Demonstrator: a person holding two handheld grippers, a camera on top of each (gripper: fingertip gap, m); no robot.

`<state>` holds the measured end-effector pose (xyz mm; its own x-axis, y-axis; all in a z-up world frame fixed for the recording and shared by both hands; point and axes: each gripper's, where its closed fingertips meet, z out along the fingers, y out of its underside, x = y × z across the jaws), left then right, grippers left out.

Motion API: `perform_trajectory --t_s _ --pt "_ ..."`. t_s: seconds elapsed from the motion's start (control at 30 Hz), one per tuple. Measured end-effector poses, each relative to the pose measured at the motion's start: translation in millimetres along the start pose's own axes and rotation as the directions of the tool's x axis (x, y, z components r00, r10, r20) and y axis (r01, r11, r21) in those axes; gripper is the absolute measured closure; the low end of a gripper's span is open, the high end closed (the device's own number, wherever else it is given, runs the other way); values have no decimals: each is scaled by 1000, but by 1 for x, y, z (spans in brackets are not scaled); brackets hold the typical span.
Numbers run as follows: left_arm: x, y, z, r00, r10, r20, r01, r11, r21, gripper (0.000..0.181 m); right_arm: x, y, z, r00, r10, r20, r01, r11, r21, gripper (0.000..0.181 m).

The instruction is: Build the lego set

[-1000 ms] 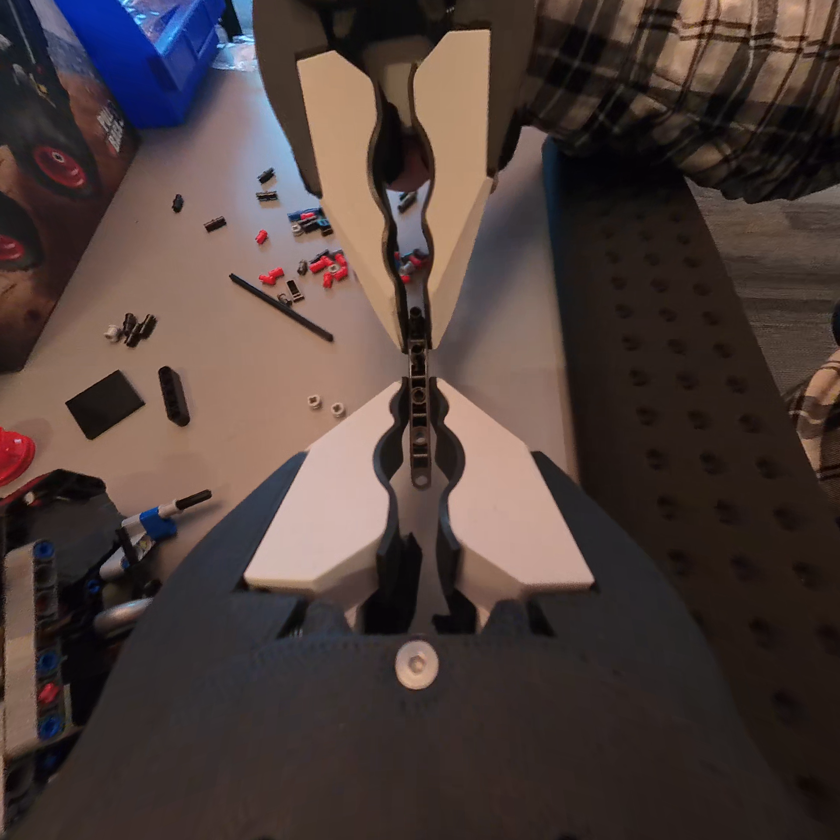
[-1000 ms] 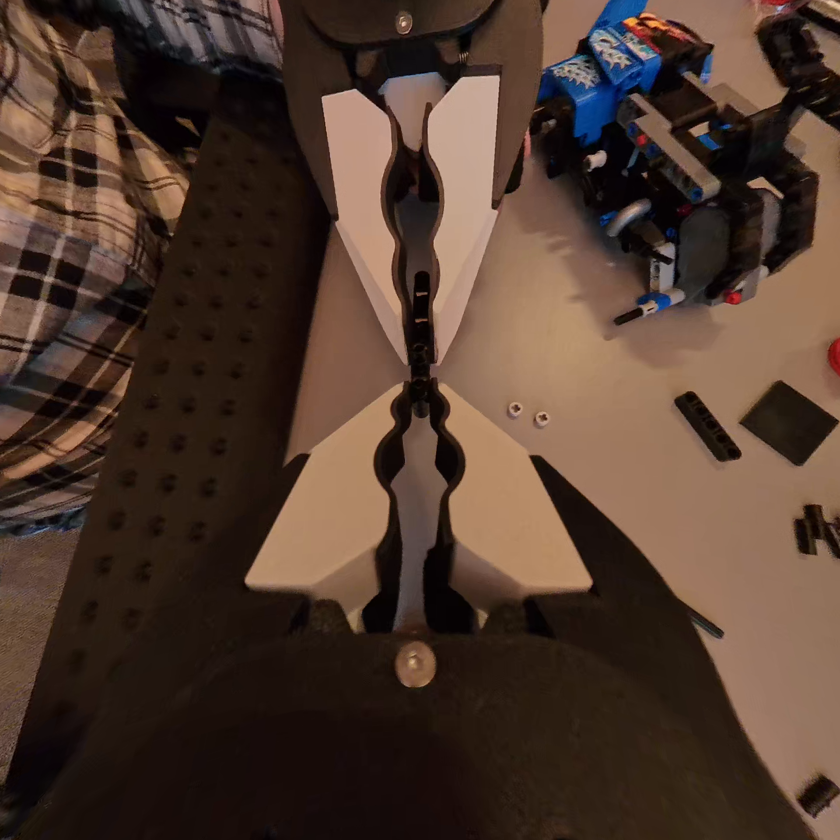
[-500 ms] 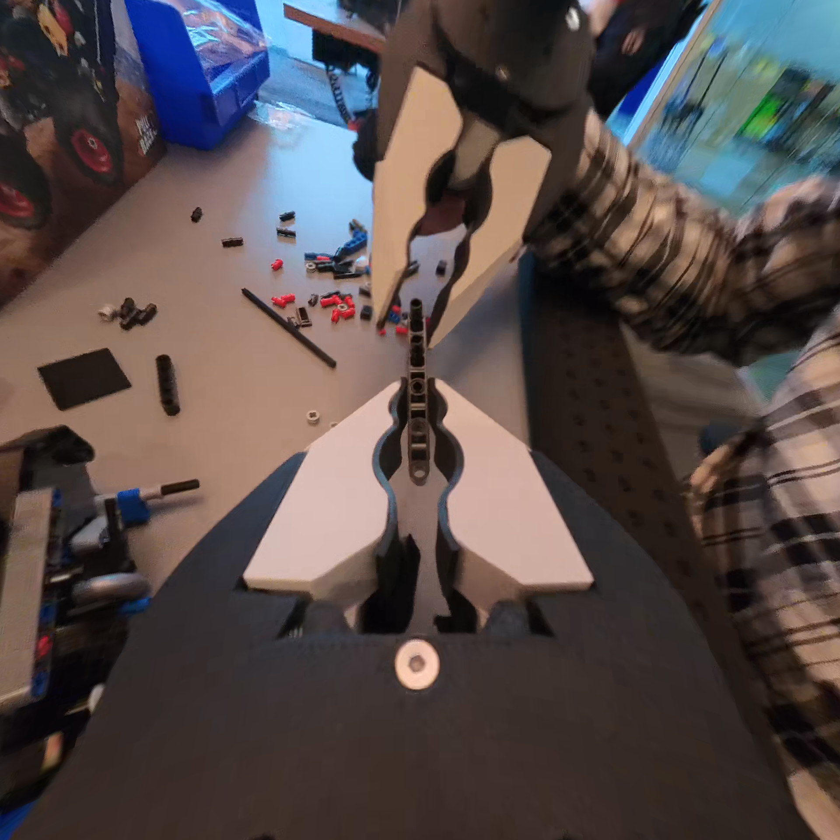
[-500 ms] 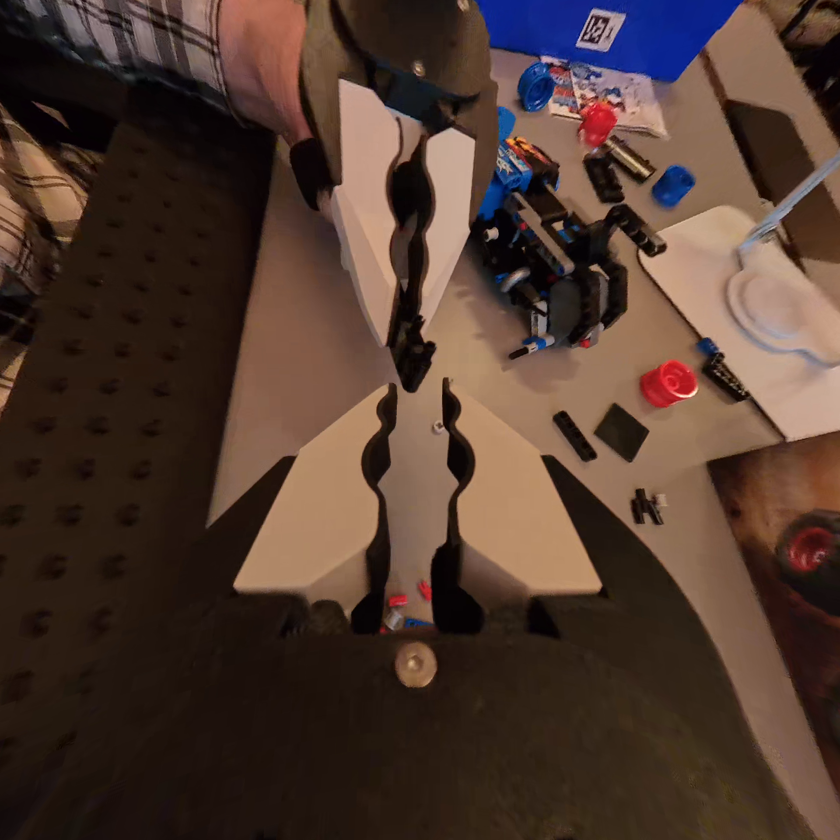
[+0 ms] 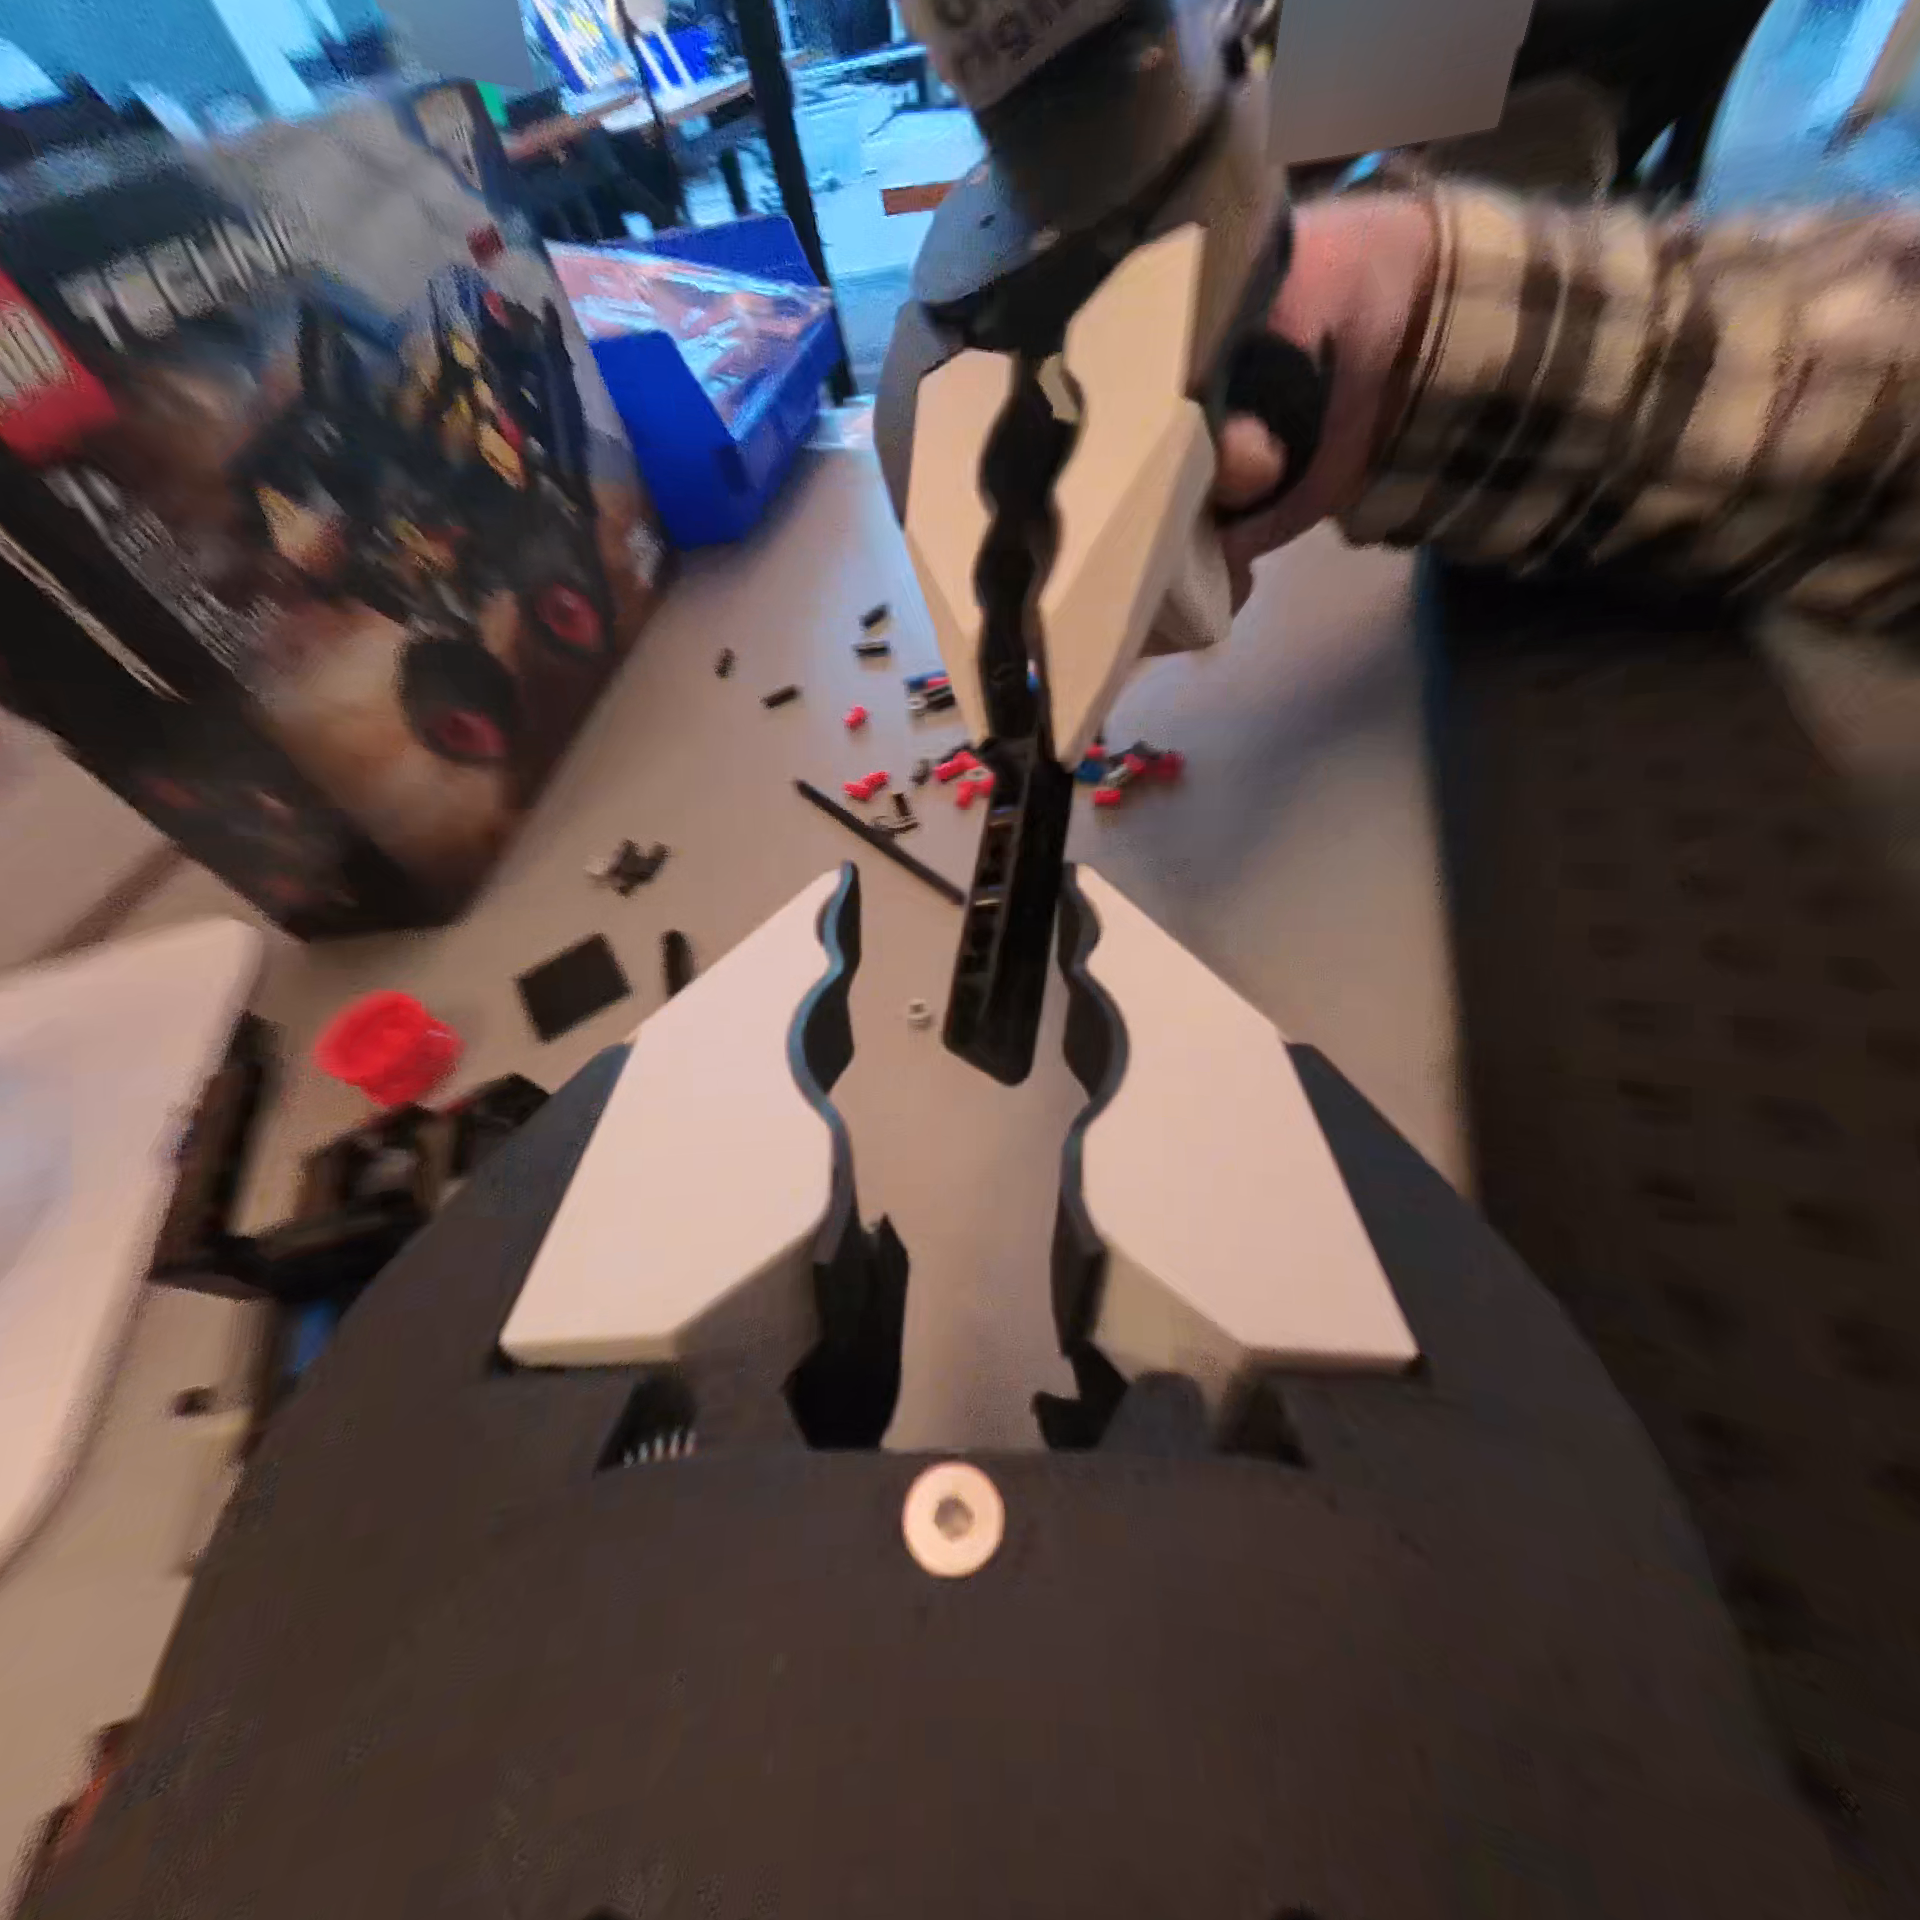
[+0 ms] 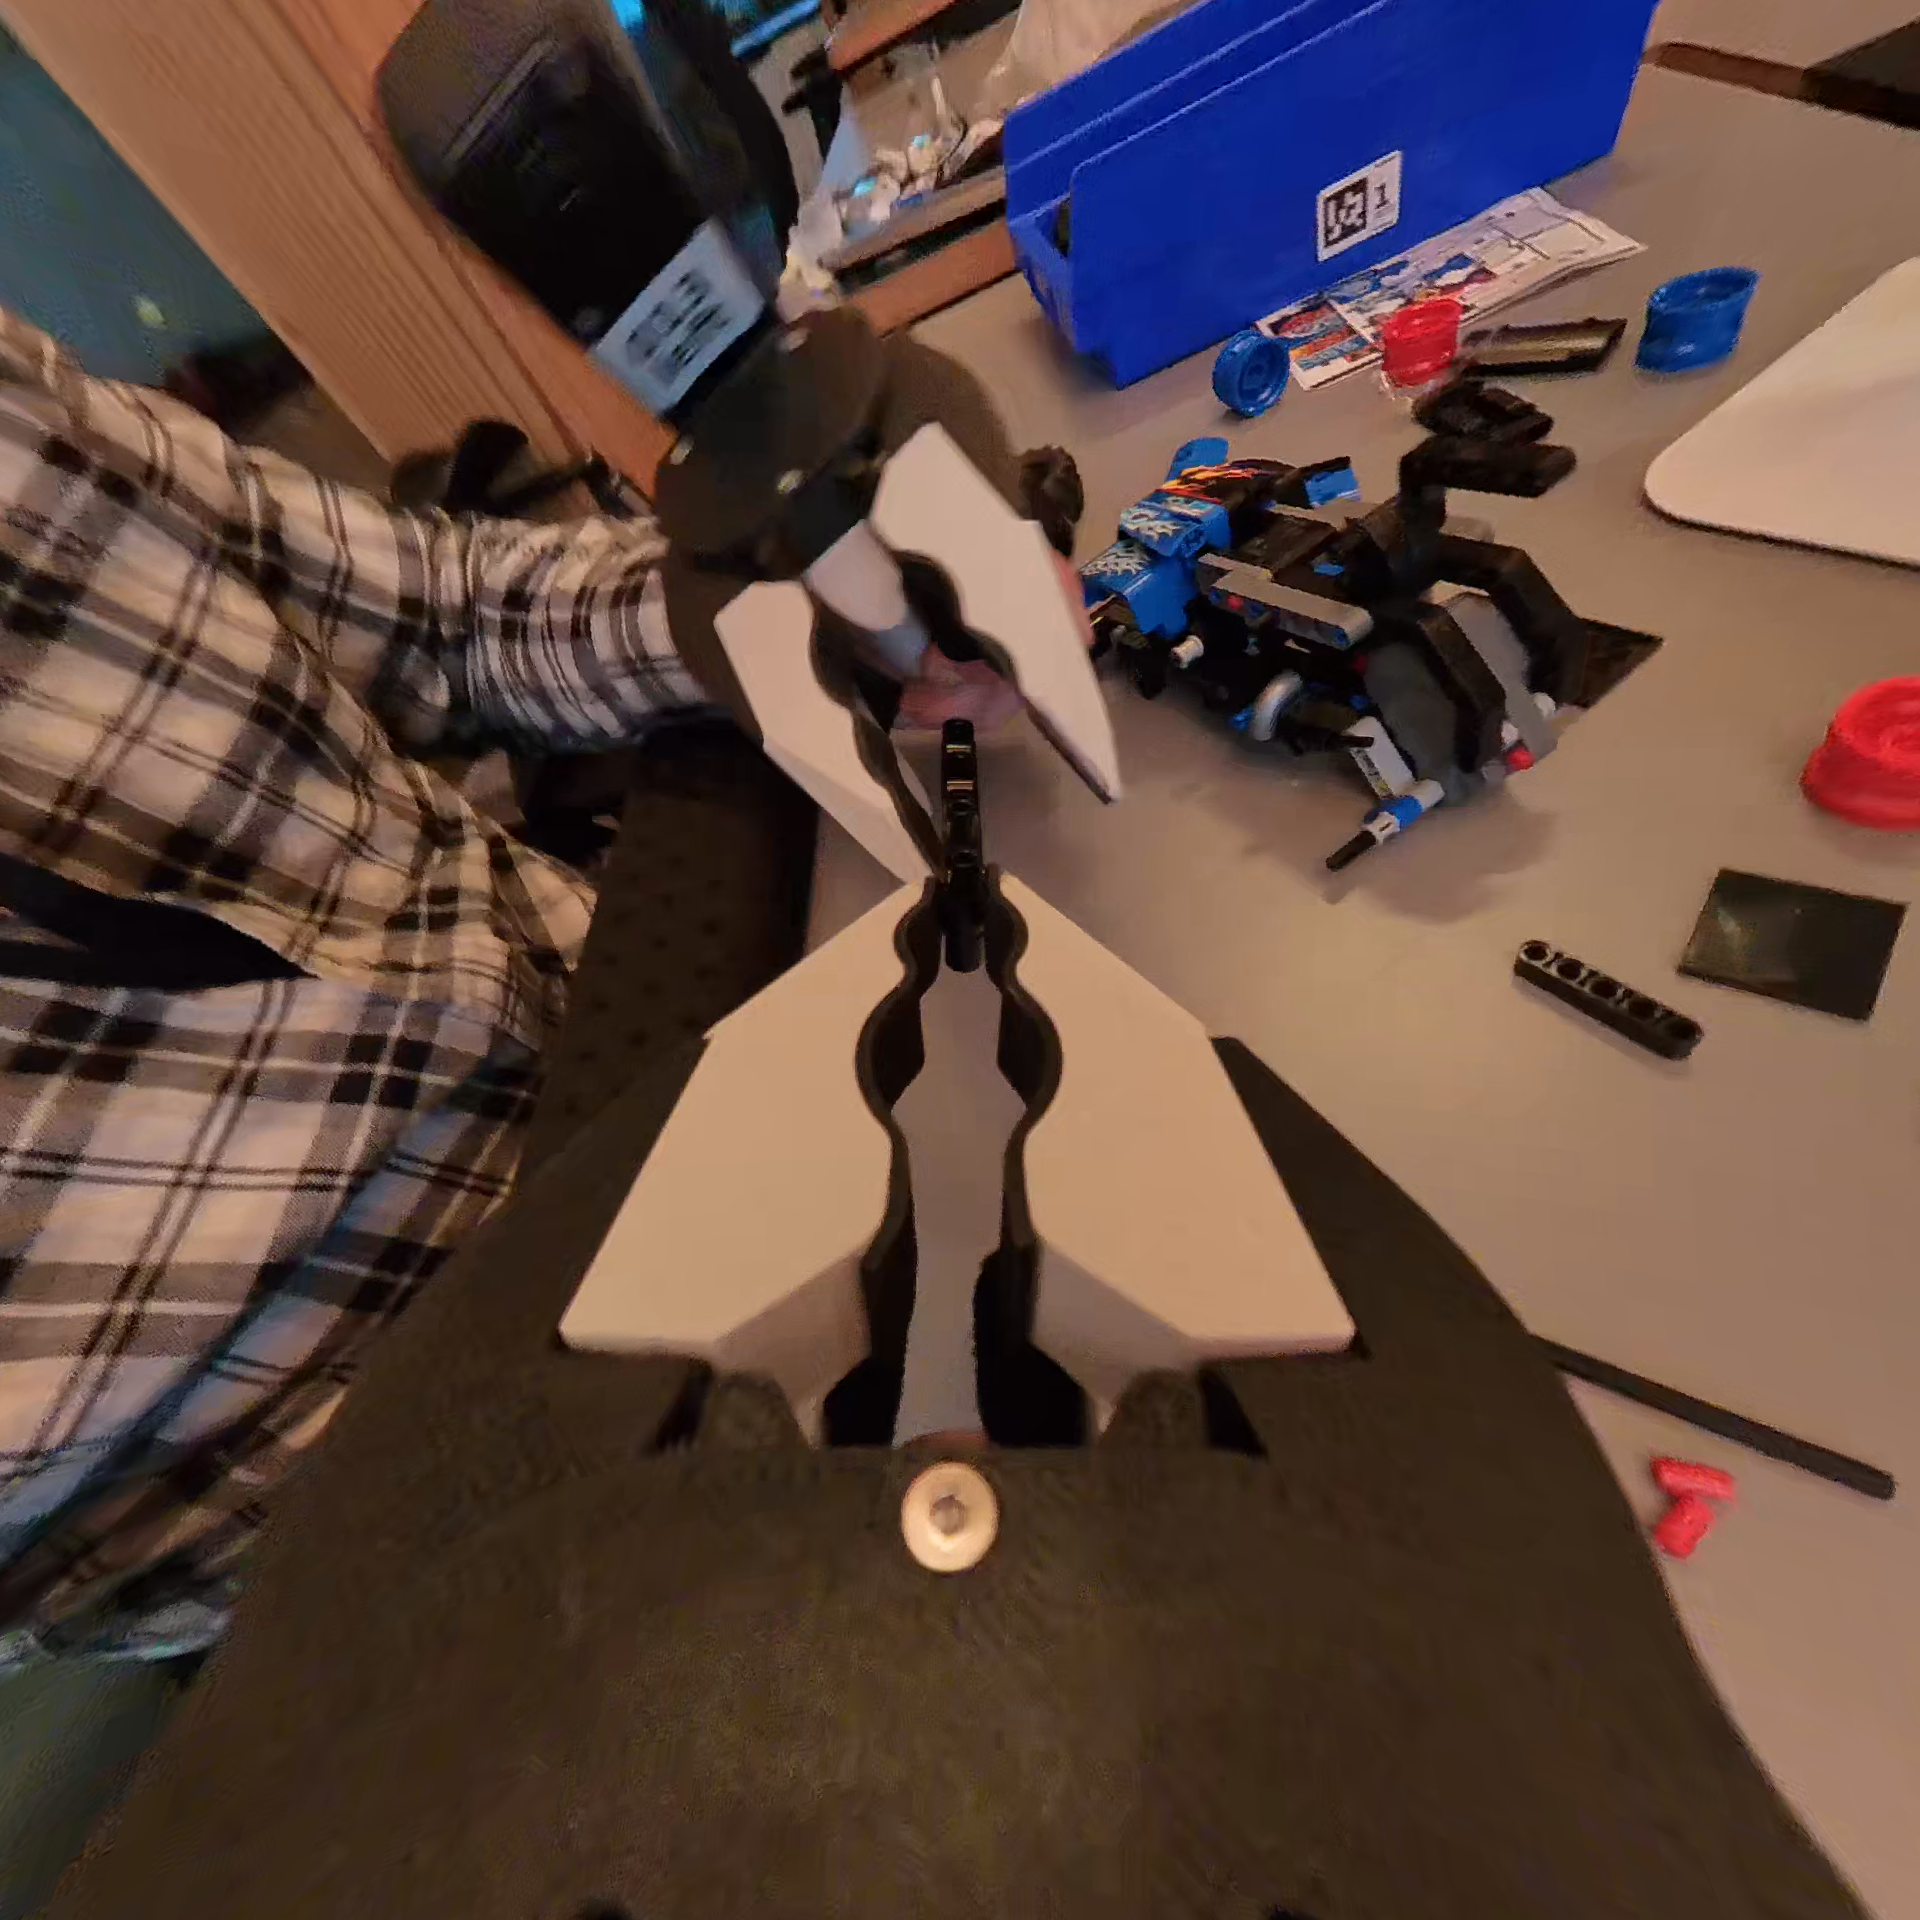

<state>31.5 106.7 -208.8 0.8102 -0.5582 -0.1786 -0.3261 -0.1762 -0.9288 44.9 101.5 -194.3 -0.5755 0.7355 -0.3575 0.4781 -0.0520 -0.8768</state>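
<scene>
The right claw (image 6: pixel 961 894), white with wavy black insides, is squeezing its tips tight on one end of a long thin black lego beam with a row of round holes (image 6: pixel 958 831). The beam is sticking out from the tips, up in the air above the grey bench (image 6: pixel 1299 1091). The left claw (image 5: pixel 956 904) is standing wide open with nothing in its grip. In the left wrist view the beam (image 5: pixel 1008 914) is hanging down from the right claw (image 5: pixel 1023 727) into the gap between the left claw's fingers, close to the right-hand one; whether it is touching is hard to tell.

A half-built blue and black lego car (image 6: pixel 1340 613) is lying on the bench, far and to the right in the right wrist view. Near it are lying a short black beam with holes (image 6: pixel 1605 1000), a flat black square (image 6: pixel 1792 940) and a red wheel hub (image 6: pixel 1870 753). A big blue plastic bin (image 6: pixel 1299 156) is standing at the far side. Small red and black pins (image 5: pixel 966 769) are lying scattered, and a dark picture box (image 5: pixel 312 499) is standing on the left in the left wrist view.
</scene>
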Motion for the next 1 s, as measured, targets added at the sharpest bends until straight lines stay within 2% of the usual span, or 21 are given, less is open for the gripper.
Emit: perform_trajectory --t_s 0.1,0.17,0.23,0.3,0.37,0.47,0.6,0.73,0.8,0.9,1.0 --pt "-1 0 0 961 253 110 -247 967 -62 163 2 -3 -2 999 47 16 -48 998 37 176" --pt "-2 -1 0 948 287 138 -279 957 -75 164 3 -6 -3 1000 29 5 -29 998 52 176" --pt "-2 0 0 970 217 112 -210 975 -66 164 7 -6 -3 997 -52 -64 54 998 30 173" --pt "-1 -1 0 996 73 53 -72 997 -28 166 17 -2 -7 961 -188 -201 181 982 -51 150" --pt "1 -5 -2 995 -98 -28 98 995 18 166 19 0 -10 901 -333 -279 310 943 -125 148" --pt "3 -6 -3 963 -244 -118 249 968 27 165 16 -3 -9 811 -472 -346 439 881 -175 150" --pt "13 -1 0 922 -332 -199 335 942 -18 165 15 -6 -9 708 -583 -399 534 811 -238 147" --pt "18 -1 0 878 -401 -262 406 913 -34 165 11 -2 -5 610 -685 -397 609 727 -317 156" --pt "21 0 0 870 -410 -275 414 909 -46 165 10 1 -5 617 -683 -391 602 729 -325 157" --pt "23 2 3 881 -390 -267 391 919 -51 165 11 8 -5 703 -605 -374 531 796 -290 157" --pt "18 10 7 956 -245 -163 236 969 -73 149 8 12 -6 807 -485 -337 433 874 -221 157"
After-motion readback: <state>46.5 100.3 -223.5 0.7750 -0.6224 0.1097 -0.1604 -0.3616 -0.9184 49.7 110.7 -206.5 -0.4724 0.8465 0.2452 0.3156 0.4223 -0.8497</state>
